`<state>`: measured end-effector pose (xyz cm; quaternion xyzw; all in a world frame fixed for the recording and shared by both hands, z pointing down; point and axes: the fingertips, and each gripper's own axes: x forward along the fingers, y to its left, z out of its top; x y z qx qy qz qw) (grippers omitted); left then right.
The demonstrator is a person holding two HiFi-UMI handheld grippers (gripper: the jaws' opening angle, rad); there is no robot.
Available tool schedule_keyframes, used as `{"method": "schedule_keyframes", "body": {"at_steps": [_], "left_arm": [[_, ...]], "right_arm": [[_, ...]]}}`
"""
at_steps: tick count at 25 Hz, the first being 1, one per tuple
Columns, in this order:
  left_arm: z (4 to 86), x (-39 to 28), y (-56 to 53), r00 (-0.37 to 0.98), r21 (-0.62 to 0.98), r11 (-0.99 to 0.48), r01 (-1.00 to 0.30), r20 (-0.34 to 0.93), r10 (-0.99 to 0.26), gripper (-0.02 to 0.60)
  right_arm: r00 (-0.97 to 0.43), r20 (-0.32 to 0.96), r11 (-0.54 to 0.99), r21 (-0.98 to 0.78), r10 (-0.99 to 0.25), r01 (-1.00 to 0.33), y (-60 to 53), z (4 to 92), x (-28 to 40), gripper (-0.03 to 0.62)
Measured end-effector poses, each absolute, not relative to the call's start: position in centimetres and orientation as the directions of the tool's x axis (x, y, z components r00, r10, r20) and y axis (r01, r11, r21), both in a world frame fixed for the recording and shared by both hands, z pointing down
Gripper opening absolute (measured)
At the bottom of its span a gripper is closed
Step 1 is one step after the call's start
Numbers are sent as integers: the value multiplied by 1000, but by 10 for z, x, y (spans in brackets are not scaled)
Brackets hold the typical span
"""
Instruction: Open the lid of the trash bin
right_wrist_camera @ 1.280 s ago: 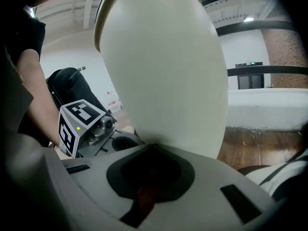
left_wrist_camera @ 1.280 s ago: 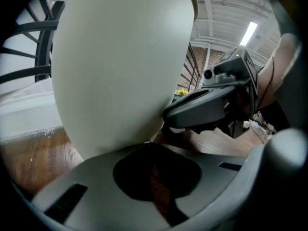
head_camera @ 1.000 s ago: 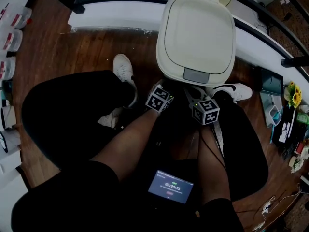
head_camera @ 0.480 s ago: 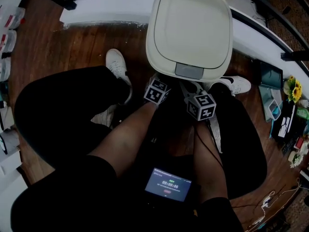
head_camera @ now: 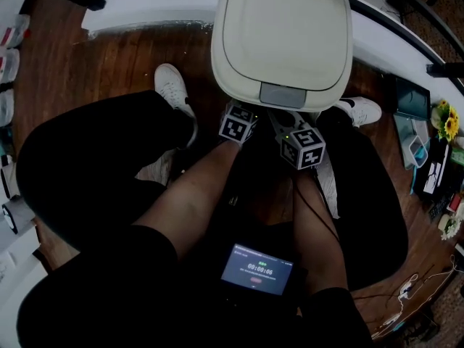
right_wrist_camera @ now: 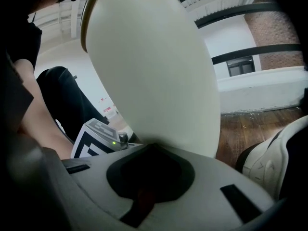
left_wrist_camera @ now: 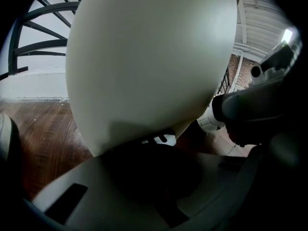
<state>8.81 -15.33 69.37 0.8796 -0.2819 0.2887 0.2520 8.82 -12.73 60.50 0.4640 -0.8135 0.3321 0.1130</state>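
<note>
Forearms (head_camera: 192,201) extended forward; left hand-held gripper (head_camera: 238,124) just beside right hand-held gripper (head_camera: 299,141).

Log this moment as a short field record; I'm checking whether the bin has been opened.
lid: cream, closed flat on the trash bin
grey panel: at the lid's front edge, nearest the person
left gripper: shut, empty, close to the bin's front; contact unclear
right gripper: shut, empty, close to the bin's front; contact unclear
floor: dark wood

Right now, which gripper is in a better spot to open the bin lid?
Probably the right gripper: in the head view it lines up with the gray tab at the front of the lid, while the left gripper sits off to the tab's side.
</note>
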Motion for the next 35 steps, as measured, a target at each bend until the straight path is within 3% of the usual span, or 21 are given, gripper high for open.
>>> {"method": "schedule_keyframes", "body": {"at_steps": [35], "left_arm": [[711,89,-153,607,314,-656,-686,745,-279,34]], "right_arm": [[-544,486,308,-484,-684,-819,-125,613,92,20]]}}
